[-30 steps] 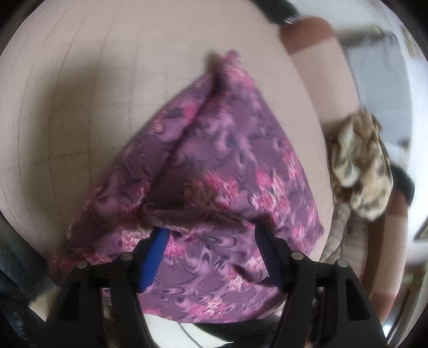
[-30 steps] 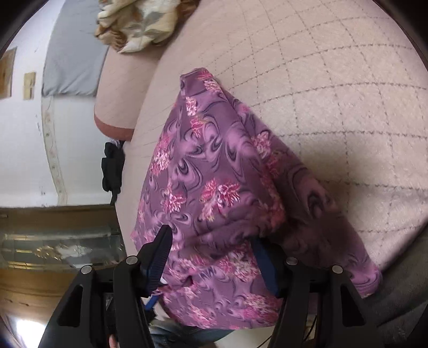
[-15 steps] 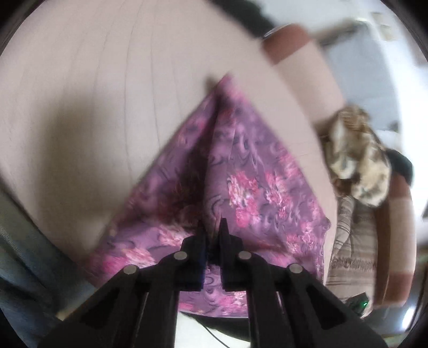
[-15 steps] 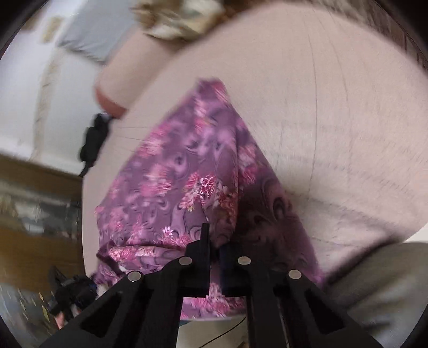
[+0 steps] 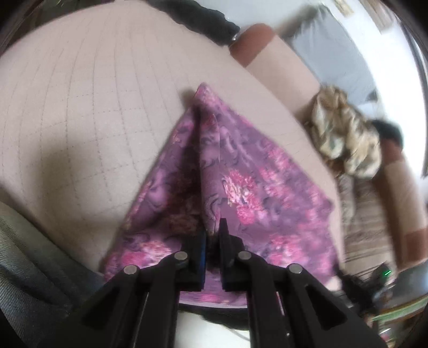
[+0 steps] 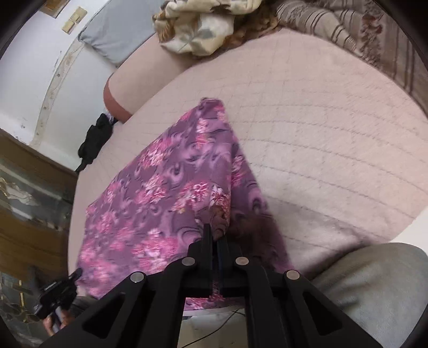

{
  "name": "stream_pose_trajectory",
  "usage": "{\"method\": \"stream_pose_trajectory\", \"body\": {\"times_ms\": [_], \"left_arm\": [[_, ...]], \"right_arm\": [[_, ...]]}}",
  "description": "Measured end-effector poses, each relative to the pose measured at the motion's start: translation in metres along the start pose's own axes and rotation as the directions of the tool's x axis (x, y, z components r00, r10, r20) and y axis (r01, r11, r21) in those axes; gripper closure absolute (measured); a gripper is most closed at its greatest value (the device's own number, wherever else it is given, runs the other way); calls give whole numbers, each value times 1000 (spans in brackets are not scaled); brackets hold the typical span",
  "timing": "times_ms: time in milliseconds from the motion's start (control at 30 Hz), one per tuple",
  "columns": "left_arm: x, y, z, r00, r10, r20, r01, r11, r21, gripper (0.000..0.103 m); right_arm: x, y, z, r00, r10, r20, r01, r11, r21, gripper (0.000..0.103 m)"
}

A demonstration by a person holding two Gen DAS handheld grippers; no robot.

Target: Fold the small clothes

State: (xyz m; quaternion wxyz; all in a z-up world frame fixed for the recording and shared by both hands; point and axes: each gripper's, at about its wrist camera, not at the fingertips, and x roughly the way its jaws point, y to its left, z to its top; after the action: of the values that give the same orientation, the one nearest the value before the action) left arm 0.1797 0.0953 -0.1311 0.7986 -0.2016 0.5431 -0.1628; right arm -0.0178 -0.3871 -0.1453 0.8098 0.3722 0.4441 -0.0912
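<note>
Lying on the quilted beige bed surface [image 5: 80, 107], the purple floral garment [image 5: 254, 171] spreads near the front edge, with one narrow corner pointing away from us. We see it in the right wrist view as the same purple floral garment [image 6: 160, 187], tapering toward a far tip. We hold the left tongs [image 5: 212, 235] clenched on a raised ridge of the garment; the cloth rises in a fold straight into the narrow gap between the fingers. We hold the right tongs [image 6: 214, 238] likewise clamped on a lifted pleat of the garment, the fingers almost touching with fabric pinched between them. Both grip points sit at the near edge of the cloth.

Beyond the garment, a crumpled cream and tan cloth [image 5: 347, 139] rests at the far side of the bed, seen also as the crumpled cream and tan cloth [image 6: 200, 24]. A striped blanket [image 6: 361, 34] lies beside it. A grey pillow [image 6: 117, 37] sits against the white wall [image 6: 32, 88]. A grey trouser leg [image 6: 374, 289] shows at the near right.
</note>
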Motion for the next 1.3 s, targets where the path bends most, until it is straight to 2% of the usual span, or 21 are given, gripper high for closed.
{"method": "stream_pose_trajectory", "body": {"times_ms": [67,133,200,300,367,467,633,700,733,767,800,833,867,1000,1100,1167,1233,1300], "left_arm": [[13,10,1,997,40,-64,-42,999,-32,96],[3,9,1,999,15,-31,-15,999,-28,96],[-7,-1,-2,998,57,11,-57,998,40,96],[10,-3,-4,992,117,-40,-114,991,74,95],[19,5,-4,985,146,-94,-140,987,73,95],[7,6,-1,990,128,-59,-124,990,69,94],[14,3,-2,983,171,-64,-164,982,98,93],[10,-3,-2,981,185,-53,-179,979,93,87],[2,-3,-2,979,200,-33,-197,977,86,78],[-1,-5,-2,978,209,-22,-206,975,80,66],[-11,-3,0,978,208,-2,-207,976,68,60],[-19,-3,0,980,198,17,-199,978,62,58],[-25,-4,2,981,192,32,-194,979,64,58],[-45,-23,25,979,174,107,-186,976,111,55],[-41,-41,55,978,167,126,-183,974,131,51],[-30,-49,72,980,160,120,-176,974,141,48],[-12,-56,95,977,187,106,-201,968,152,47],[12,-60,116,974,209,83,-220,965,146,47]], "right_arm": [[10,4,-1,998,-53,-31,52,998,-34,101],[15,10,-3,994,-94,-51,91,994,-62,101],[4,19,-6,992,-124,-19,121,986,-112,101],[14,24,-11,983,-178,-44,170,974,-152,101],[33,21,-10,967,-239,-88,221,959,-175,100],[33,24,-4,969,-229,-91,210,961,-179,100],[38,25,-6,964,-248,-95,225,953,-204,100],[34,21,-8,971,-220,-94,201,964,-176,97],[28,24,-8,980,-184,-75,170,972,-165,92],[19,23,-7,988,-147,-52,137,978,-156,78],[8,21,-6,993,-113,-33,107,983,-148,66],[-1,20,-7,996,-89,-17,86,986,-143,44],[-9,20,-6,998,-68,2,67,987,-145,39],[-29,33,14,999,-10,49,19,983,-185,37],[-24,36,45,997,65,48,-57,987,-153,37],[-8,40,73,995,89,46,-81,985,-149,37],[13,41,100,997,76,23,-72,988,-137,37],[37,39,127,995,95,-17,-97,990,-107,37]]}}
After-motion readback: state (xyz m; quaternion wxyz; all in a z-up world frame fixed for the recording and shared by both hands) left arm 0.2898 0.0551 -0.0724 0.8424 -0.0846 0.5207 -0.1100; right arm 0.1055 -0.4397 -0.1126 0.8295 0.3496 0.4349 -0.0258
